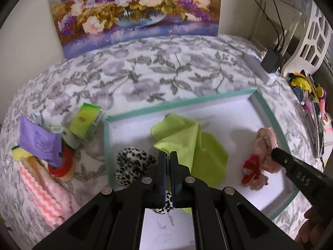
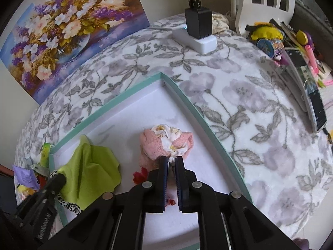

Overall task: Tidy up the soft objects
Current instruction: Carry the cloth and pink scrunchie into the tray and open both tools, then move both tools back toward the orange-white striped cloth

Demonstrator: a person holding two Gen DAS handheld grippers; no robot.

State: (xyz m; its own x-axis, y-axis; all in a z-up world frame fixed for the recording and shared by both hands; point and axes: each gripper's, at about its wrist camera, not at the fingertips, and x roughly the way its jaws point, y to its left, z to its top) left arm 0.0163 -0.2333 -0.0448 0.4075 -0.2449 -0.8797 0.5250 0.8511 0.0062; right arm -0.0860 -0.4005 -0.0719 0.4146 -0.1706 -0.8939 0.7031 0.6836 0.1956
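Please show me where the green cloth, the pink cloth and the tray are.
green cloth point(image 1: 199, 145): left wrist view, middle fold.
pink cloth point(image 2: 154, 143): right wrist view, knitted left part.
tray point(image 2: 185, 100): right wrist view, teal right rim.

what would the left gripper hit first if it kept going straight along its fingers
Most likely the lime green cloth: the left gripper, nearly shut on a bit of the leopard-print fabric, has its tips right over the cloth's near edge. Beneath that lies the white floor of the teal-rimmed tray. Depth is hard to judge.
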